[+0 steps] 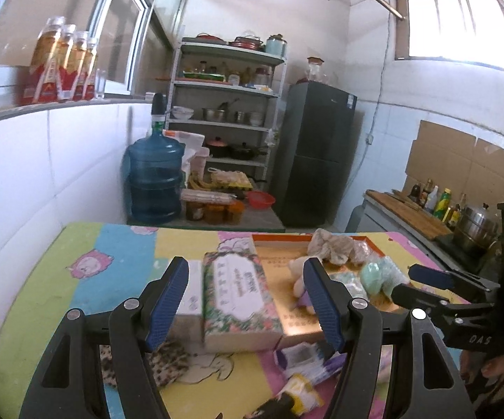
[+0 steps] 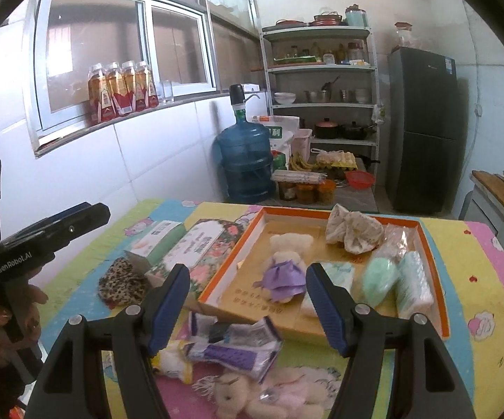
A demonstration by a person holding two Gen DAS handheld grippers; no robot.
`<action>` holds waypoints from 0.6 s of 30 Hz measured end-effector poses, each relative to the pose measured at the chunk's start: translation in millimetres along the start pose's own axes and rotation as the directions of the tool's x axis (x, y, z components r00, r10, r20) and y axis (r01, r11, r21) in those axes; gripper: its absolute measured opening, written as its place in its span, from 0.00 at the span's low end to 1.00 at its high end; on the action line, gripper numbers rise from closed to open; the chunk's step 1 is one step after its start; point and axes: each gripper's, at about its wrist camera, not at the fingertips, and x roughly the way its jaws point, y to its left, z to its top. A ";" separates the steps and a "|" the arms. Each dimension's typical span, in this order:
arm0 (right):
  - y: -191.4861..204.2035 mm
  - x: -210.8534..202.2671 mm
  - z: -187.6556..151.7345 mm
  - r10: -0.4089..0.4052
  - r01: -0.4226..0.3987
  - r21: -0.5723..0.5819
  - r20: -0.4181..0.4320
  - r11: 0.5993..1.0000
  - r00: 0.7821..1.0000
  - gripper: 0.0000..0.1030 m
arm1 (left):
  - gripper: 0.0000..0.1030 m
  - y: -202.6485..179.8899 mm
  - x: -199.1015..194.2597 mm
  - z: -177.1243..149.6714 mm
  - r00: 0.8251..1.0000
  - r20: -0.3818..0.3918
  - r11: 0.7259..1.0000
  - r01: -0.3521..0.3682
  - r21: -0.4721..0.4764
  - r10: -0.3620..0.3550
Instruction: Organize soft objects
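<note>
Mat [image 2: 489, 272]: pastel patches of yellow, pink, blue, green, with cartoon prints. Tray [image 2: 437, 279]: orange rim, tan floor. Bear [image 2: 286, 265]: cream, purple dress. Second bear [image 2: 252, 398]: cream, pale pink dress. Pouch [image 2: 122, 279]: leopard print. Tissue pack [image 1: 238, 296]: floral, pink and green. Sponge [image 2: 379, 279]: mint green. Cloth [image 2: 353, 230]: off-white, small specks. Finger pads [image 2: 328, 314]: blue, ribbed.

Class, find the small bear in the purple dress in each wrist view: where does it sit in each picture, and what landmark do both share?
Left wrist view: the bear in the purple dress lies right of centre in the orange-rimmed tray, partly hidden by a finger of the left hand-held gripper.
Right wrist view: the bear lies mid-frame in the tray's left half.
Shared landmark: the blue water jug.
</note>
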 end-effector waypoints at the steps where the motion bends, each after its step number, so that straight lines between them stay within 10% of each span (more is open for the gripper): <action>1: 2.3 -0.9 -2.4 0.000 0.000 -0.001 0.000 1.000 1.000 0.67 | 0.68 1.6 -2.3 -2.8 1.000 0.001 1.000 -0.002 0.003 0.002; 18: 42.0 -16.2 -50.5 -0.060 0.064 -0.074 0.048 0.995 0.997 0.67 | 0.68 15.7 -10.3 -61.7 0.990 -0.068 0.989 0.131 0.068 -0.127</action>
